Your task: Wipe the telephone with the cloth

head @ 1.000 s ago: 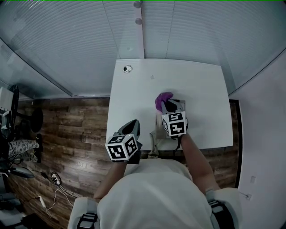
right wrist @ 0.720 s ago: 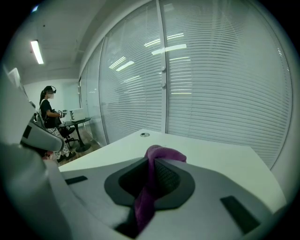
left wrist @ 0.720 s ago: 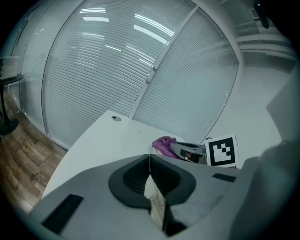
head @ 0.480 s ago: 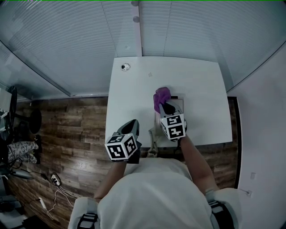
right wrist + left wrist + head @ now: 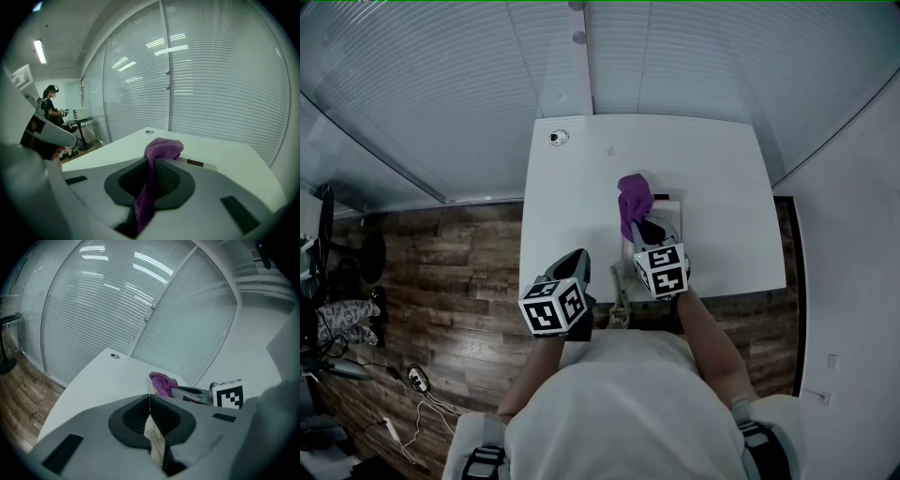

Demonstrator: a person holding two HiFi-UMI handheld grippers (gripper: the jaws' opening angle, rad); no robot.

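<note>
Drawing back toward the person since a second ago, the right gripper has pulled the purple cloth out from a compact lump into a longer trail; the left gripper has stayed where it was. Seen in the right gripper view, the right fingers are clenched on the cloth, which runs down between them and bunches in a soft fold just past their tips. That fold lies on the far left part of the telephone, a pale set that sits on the white bench right of the middle, mostly covered by the gripper in the head view. A coiled cord hangs from the telephone's near side over the bench's front edge, between the two grippers. The left gripper hovers at the bench's near left corner, well apart from the telephone, its fingers closed tight on a cream ribbed strip that sticks out below them; what that strip belongs to I cannot tell. A small round fitting sits in the bench's far left corner. Behind the bench stands a glass wall with slatted blinds, and a wooden floor lies to the left.
</note>
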